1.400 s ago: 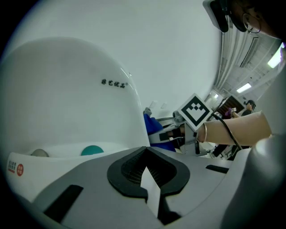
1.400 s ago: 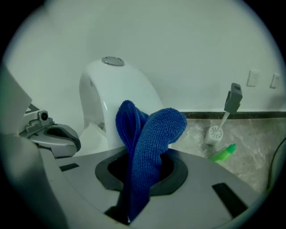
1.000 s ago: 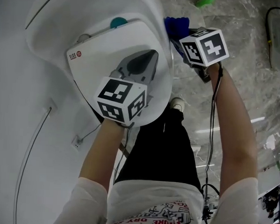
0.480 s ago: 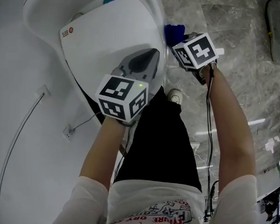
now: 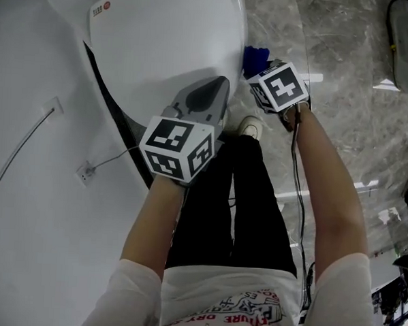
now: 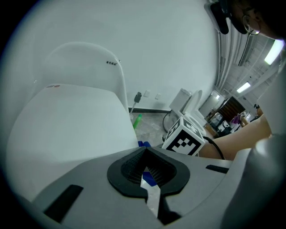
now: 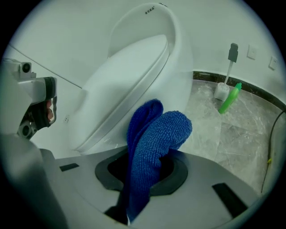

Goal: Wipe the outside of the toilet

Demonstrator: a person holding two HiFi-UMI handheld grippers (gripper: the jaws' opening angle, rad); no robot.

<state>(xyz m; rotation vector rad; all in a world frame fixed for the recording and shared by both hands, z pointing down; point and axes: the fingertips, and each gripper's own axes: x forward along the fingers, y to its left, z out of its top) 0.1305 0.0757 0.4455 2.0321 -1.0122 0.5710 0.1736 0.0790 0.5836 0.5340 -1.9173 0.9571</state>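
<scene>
Toilet (image 5: 162,41) is filling the upper left, its lid down. Left gripper (image 6: 149,181) is hovering over the lid, jaws pressed together on nothing. Right gripper (image 7: 143,179) is pinching a blue cloth (image 7: 154,138) just beside the toilet's outer side.

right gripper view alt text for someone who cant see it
A blue cloth is clamped in the grey jaws, near the side of a closed white toilet. Behind, a green bottle sits on the marble floor.
</scene>
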